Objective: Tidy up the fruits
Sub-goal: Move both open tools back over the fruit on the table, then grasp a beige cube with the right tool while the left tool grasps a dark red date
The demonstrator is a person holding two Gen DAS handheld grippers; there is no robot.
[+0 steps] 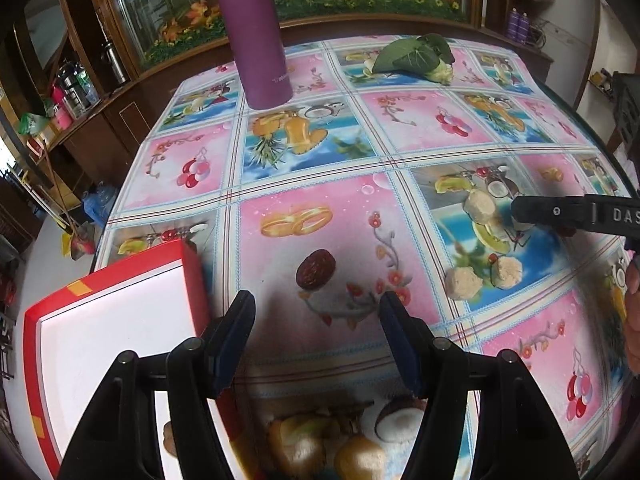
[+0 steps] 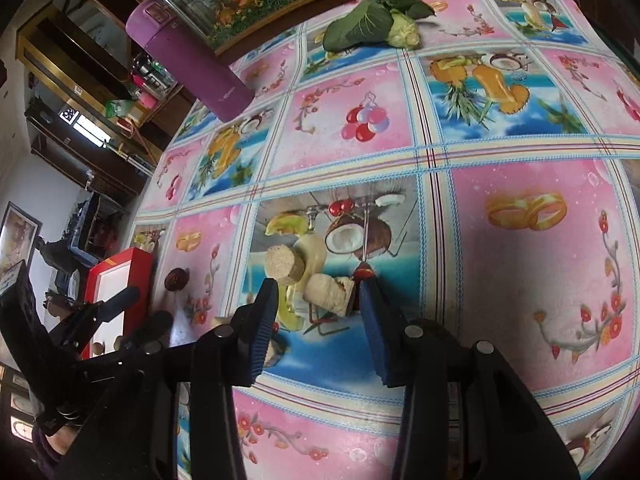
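Right gripper (image 2: 318, 300), jaws apart, straddles my beige fruit chunk (image 2: 330, 294): looks light, crumbly; I'd pinch its flat sides.

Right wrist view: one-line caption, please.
Open right gripper hovers over beige cut fruit chunks on the fruit-print tablecloth; red-rimmed white tray at left.

Right gripper (image 2: 318, 292) jaws spread — tan fruit piece (image 2: 330, 294) between fingertips, second tan piece (image 2: 285, 265) just beyond left finger.
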